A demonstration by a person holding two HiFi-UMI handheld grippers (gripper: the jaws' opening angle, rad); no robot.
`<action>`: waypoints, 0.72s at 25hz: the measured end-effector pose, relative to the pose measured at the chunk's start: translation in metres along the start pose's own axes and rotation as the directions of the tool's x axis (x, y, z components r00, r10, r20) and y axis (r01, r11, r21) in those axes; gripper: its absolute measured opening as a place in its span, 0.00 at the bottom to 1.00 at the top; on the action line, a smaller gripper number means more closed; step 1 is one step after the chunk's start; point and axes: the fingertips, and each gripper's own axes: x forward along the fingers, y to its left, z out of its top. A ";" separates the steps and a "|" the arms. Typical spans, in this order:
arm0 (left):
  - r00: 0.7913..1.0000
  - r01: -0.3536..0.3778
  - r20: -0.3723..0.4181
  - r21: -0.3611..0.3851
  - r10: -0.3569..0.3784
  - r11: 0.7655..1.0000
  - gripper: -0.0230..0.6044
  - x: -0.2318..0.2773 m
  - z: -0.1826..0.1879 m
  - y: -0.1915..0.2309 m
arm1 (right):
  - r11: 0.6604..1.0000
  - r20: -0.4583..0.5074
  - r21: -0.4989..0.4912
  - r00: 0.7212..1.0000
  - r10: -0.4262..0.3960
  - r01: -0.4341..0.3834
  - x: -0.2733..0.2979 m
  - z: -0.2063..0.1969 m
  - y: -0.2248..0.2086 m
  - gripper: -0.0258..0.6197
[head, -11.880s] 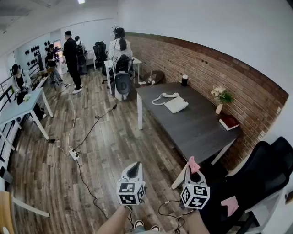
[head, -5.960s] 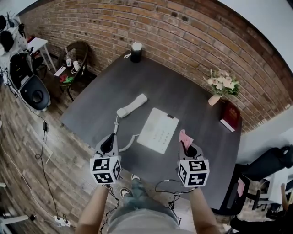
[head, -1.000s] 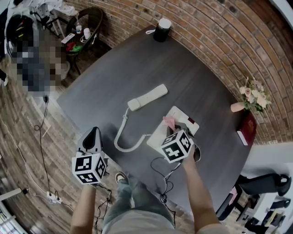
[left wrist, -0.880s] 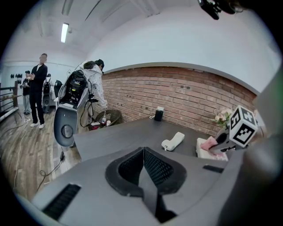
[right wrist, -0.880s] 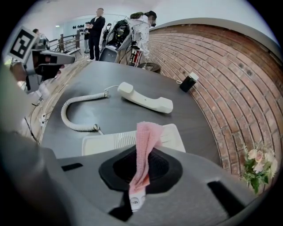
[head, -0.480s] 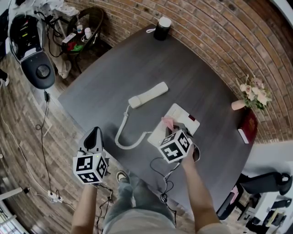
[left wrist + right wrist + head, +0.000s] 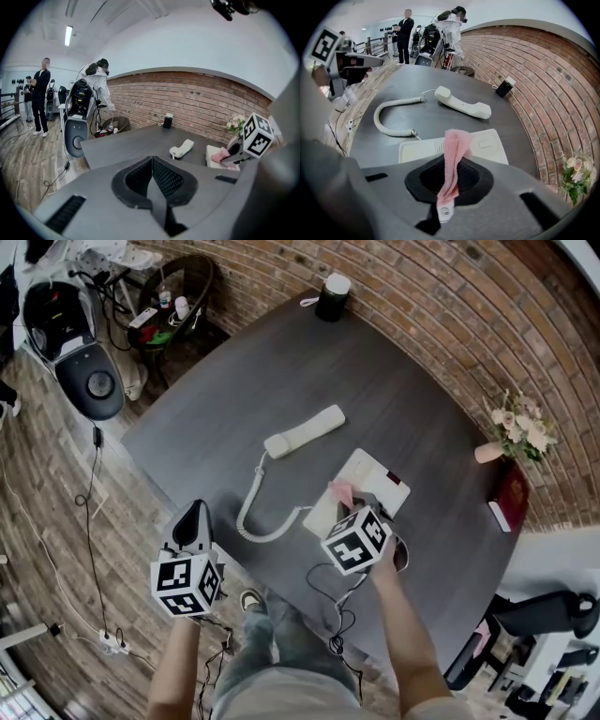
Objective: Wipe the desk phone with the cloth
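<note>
In head view, the right claw [image 7: 350, 506] hides part of the phone base [image 7: 373, 474].

The cloth [image 7: 453, 143] is seen as pink woven fabric with a fine waffle texture, and the phone [image 7: 492, 147] and its handset [image 7: 464, 104] are made of smooth off-white plastic. The desk [image 7: 234, 399] is finished in dark matt wood grain, and the wall [image 7: 441, 315] is built of rough brick.

Head view high above desk [image 7: 234, 399], both gripper views low, near, sharing handset [image 7: 304, 431]
</note>
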 end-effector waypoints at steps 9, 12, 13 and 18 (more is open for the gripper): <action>1.000 -0.009 -0.001 0.003 0.009 1.000 0.04 -0.008 -0.002 0.003 | 1.000 0.001 -0.007 1.000 0.019 -0.019 0.000 -0.002 0.012 0.07; 1.000 -0.012 -0.003 0.002 0.012 1.000 0.04 -0.012 -0.003 0.004 | 1.000 0.000 -0.008 1.000 0.025 -0.025 -0.001 -0.003 0.016 0.07; 1.000 -0.013 -0.003 0.002 0.013 1.000 0.04 -0.013 -0.004 0.004 | 1.000 -0.001 -0.009 1.000 0.027 -0.027 -0.002 -0.003 0.018 0.07; 1.000 -0.017 -0.005 0.000 0.017 1.000 0.04 -0.017 -0.007 0.008 | 0.999 -0.002 -0.015 0.999 0.034 -0.034 -0.002 -0.003 0.024 0.07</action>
